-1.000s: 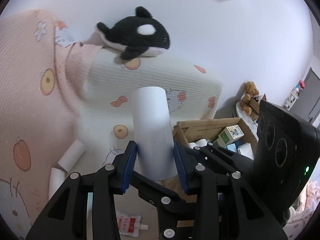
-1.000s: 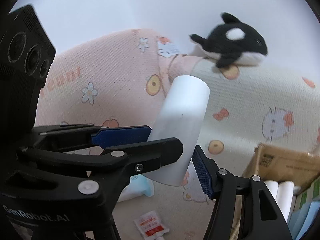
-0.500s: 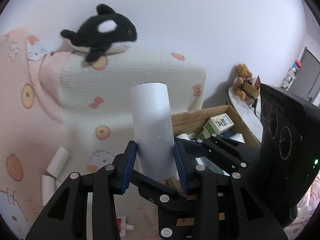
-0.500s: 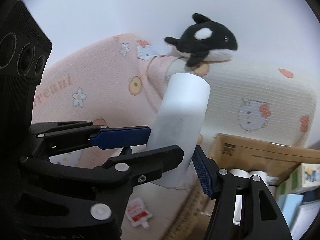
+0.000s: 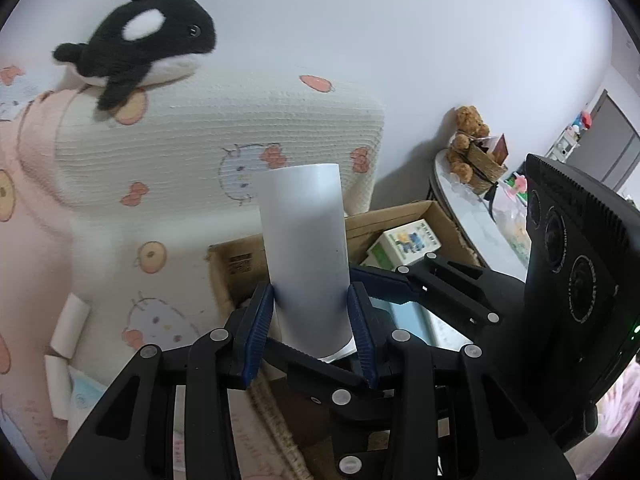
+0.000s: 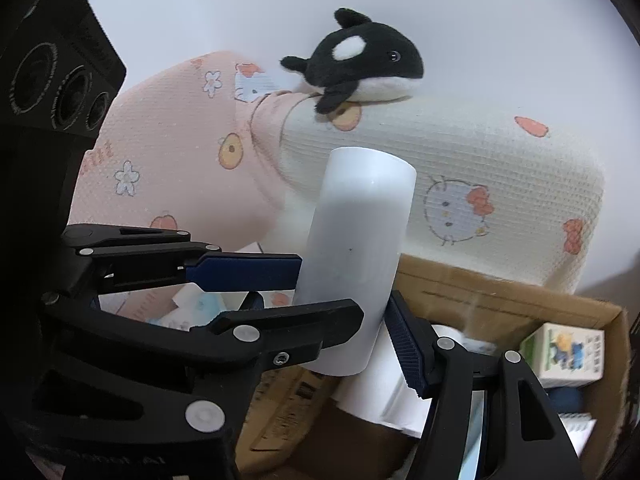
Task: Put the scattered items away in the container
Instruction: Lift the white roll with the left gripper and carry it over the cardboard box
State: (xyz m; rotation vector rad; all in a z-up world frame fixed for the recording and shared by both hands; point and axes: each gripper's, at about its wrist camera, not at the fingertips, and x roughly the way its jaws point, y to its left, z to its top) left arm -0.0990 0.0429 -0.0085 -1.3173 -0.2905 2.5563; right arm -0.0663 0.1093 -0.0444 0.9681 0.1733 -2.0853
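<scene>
While we hold a white roll in each gripper, left gripper (image 5: 311, 328) clamped on its roll (image 5: 306, 248), right gripper (image 6: 352, 330) on its own (image 6: 356, 268), both hang over the cardboard box (image 6: 500, 300). Risk: w/ the grippers so close, they could bump & drop a roll outside.

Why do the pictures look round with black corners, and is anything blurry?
Both views come through a fisheye lens, so the edges bend and the corners go black. Left wrist view: the white roll is sharp, its lower half shaded. Right wrist view: the roll has a bright top, and the cardboard box edge looks slightly smeared.
</scene>
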